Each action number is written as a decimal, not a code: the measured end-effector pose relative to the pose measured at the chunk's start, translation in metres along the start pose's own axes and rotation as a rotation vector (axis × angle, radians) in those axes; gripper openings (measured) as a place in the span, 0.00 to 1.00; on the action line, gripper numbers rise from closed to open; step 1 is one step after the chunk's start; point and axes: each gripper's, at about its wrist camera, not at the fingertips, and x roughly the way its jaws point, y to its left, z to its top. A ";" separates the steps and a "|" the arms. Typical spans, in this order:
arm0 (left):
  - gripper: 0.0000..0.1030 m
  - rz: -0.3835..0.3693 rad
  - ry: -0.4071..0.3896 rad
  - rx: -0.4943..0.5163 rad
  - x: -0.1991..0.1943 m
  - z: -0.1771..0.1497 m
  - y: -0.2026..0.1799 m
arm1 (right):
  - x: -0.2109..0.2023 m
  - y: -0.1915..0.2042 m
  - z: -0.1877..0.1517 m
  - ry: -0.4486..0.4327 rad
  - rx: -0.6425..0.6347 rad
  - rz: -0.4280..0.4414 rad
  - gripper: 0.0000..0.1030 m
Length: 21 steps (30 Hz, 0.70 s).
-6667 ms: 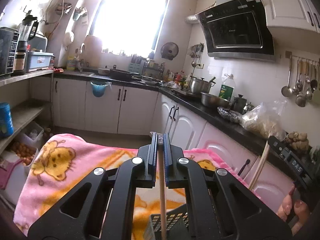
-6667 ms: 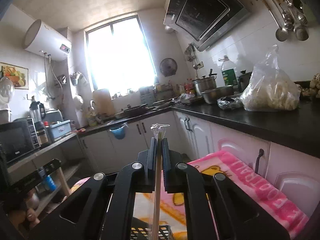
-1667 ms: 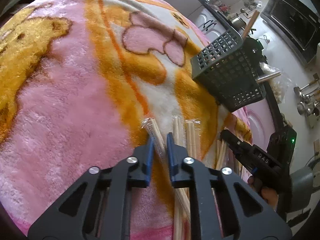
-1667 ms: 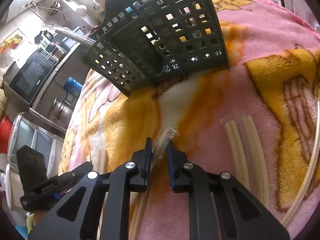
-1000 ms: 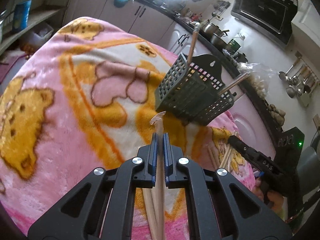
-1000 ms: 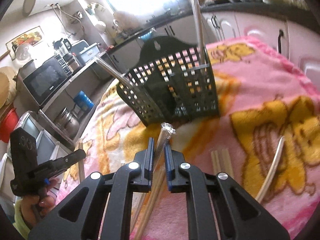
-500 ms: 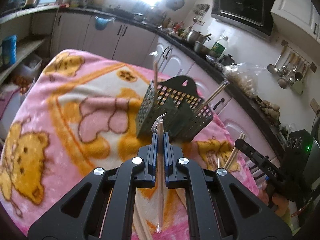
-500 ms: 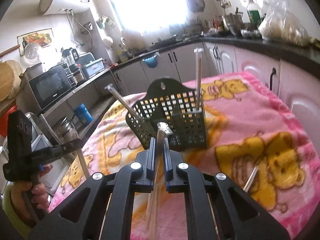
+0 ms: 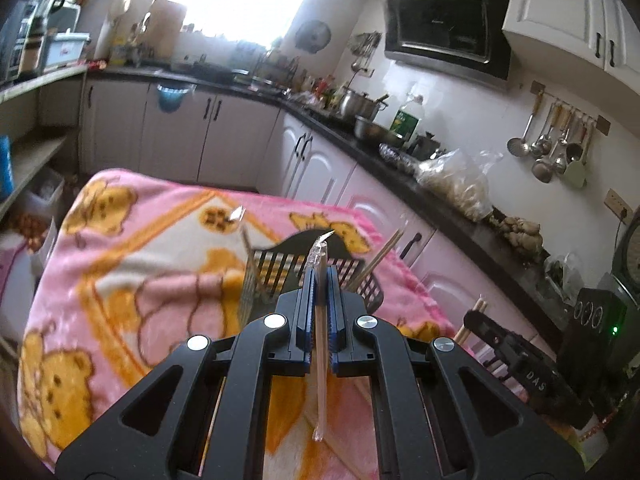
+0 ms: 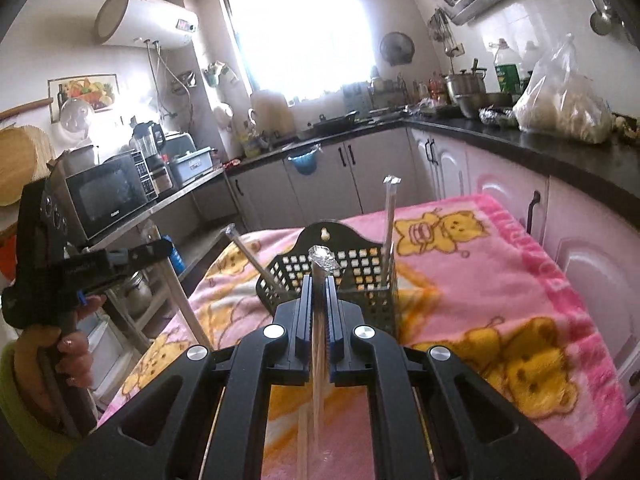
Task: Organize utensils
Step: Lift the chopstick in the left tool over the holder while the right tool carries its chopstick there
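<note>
Left wrist view: wrapped chopsticks (image 9: 320, 344) clamped between the shut jaws of the left tool (image 9: 319, 316), long axis standing near upright, crimped wrapper tip up, lower end hanging free above the blanket (image 9: 120, 264). Straight ahead and lower, just past the fingertips, sits the black basket (image 9: 280, 268), near the blanket's far edge, open top up, with sticks already leaning out of it on both sides. Lying low at the right of this view, the right tool (image 9: 476, 320), marked "DAS" on its body, with a stick end poking up from its tip.

Right wrist view: same picture for the right tool (image 10: 319, 316), jaws shut on another wrapped pair (image 10: 318, 344), also near upright and aimed at the basket (image 10: 360, 264) dead ahead. One wrapped stick (image 10: 388, 232) upright at the basket's right corner, another (image 10: 250, 256) slanting out at its left. Left tool (image 10: 160, 247) off to the left, beside the blanket's left edge, held in a hand (image 10: 52, 364), its own chopsticks hanging downward.

Judged from both views, neither tool clearly nearer; each needing to go forward over the rim, then down with the pair kept vertical.

No other readable writing: microwave badge, green bottle label and blanket's edge lettering all too small or blurred.
</note>
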 end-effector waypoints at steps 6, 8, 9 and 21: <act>0.01 -0.001 -0.050 0.041 0.006 0.026 -0.013 | -0.005 -0.001 0.016 -0.048 -0.018 -0.028 0.06; 0.01 -0.001 -0.071 0.055 0.009 0.035 -0.017 | -0.006 -0.002 0.023 -0.065 -0.022 -0.037 0.06; 0.01 -0.002 -0.080 0.057 0.010 0.040 -0.019 | -0.007 -0.002 0.028 -0.076 -0.024 -0.043 0.06; 0.01 0.007 -0.182 0.095 0.028 0.078 -0.036 | -0.003 -0.001 0.071 -0.190 -0.057 -0.072 0.06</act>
